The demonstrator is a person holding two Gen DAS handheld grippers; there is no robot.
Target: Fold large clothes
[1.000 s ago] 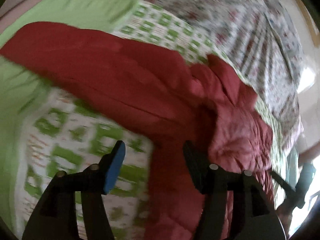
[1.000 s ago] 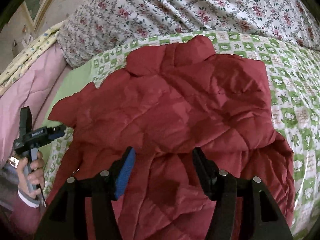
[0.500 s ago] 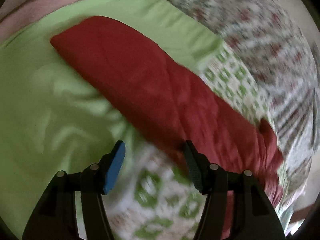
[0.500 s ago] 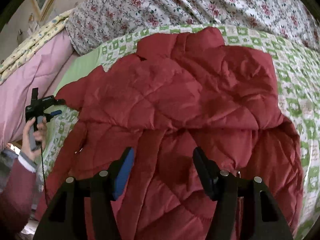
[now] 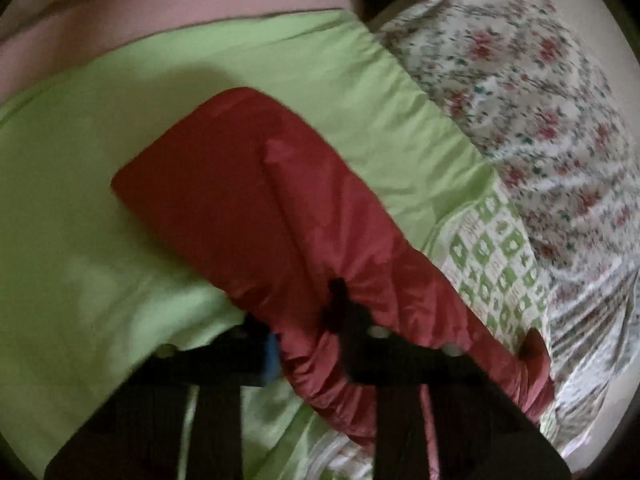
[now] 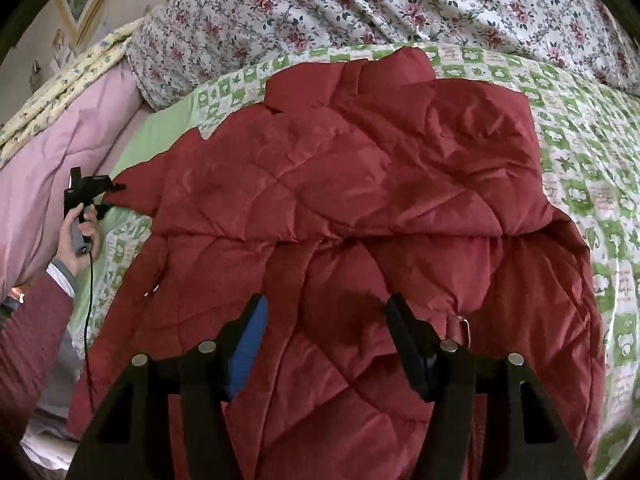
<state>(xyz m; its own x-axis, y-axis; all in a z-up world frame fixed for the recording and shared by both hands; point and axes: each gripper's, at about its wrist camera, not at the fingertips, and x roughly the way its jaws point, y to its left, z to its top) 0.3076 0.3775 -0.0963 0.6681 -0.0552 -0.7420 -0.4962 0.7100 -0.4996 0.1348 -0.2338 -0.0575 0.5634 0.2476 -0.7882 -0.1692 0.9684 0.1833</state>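
Observation:
A red quilted jacket (image 6: 360, 168) lies spread on the bed. Its left sleeve (image 5: 248, 184) stretches out over the plain green cover. My left gripper (image 5: 304, 320) sits on that sleeve, and its jaws are closing with the red fabric bunched and pinched between them. In the right wrist view the left gripper (image 6: 114, 196) shows at the sleeve's far left end, held by a hand (image 6: 76, 236). My right gripper (image 6: 326, 308) hovers open above the jacket's lower middle, with nothing between its fingers.
A floral quilt (image 6: 360, 0) is piled along the back of the bed. A pink blanket (image 6: 60, 152) lies at the left. The green-and-white patterned sheet (image 6: 580, 140) shows to the right of the jacket. The person's dark red sleeve (image 6: 28, 340) is at the lower left.
The left gripper has travelled out along the sleeve over the plain green cover and closed on the fabric. The right gripper has stayed almost still and open.

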